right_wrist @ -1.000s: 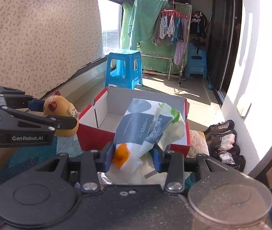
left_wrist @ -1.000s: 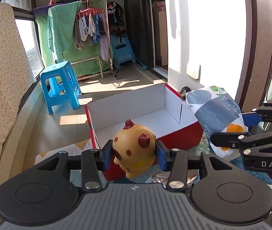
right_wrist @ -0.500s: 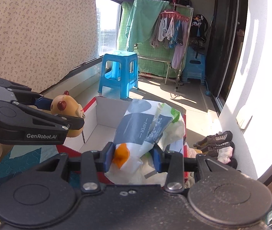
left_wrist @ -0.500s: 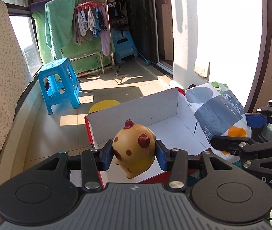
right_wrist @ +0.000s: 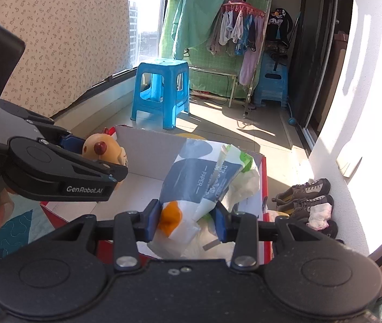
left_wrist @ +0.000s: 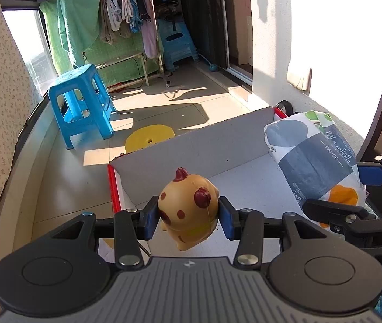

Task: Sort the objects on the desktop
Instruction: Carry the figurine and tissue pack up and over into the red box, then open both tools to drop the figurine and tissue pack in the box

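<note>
A small yellow chicken toy (left_wrist: 188, 210) with red spots is being held between the blue pads of the left tongs (left_wrist: 188, 216), which are closed snugly on its sides. A soft pack of paper tissues (right_wrist: 204, 188) is being pinched at its lower end by the right tongs (right_wrist: 187, 220), and the wrapper is being crumpled where the pads press in.

Both loads are being carried above a red cardboard box (left_wrist: 218, 140) with a white inside, and they are being kept apart: the toy is being held over the box's left part, the tissue pack over its right part. The box floor is being seen bare beneath them. In the right wrist view a patterned blue cloth (right_wrist: 10, 231) is being shown under the box's near corner, though the bench itself is not being made out clearly.

The step in hand is being judged as the delivery of two sorted things into the box. For the next move, each load is probably being required lower, close to the box floor, before the tongs are parted, so that the toy is not being bounced out. Beyond the box, a blue stool (left_wrist: 82, 102) is being seen on the tiled floor.
</note>
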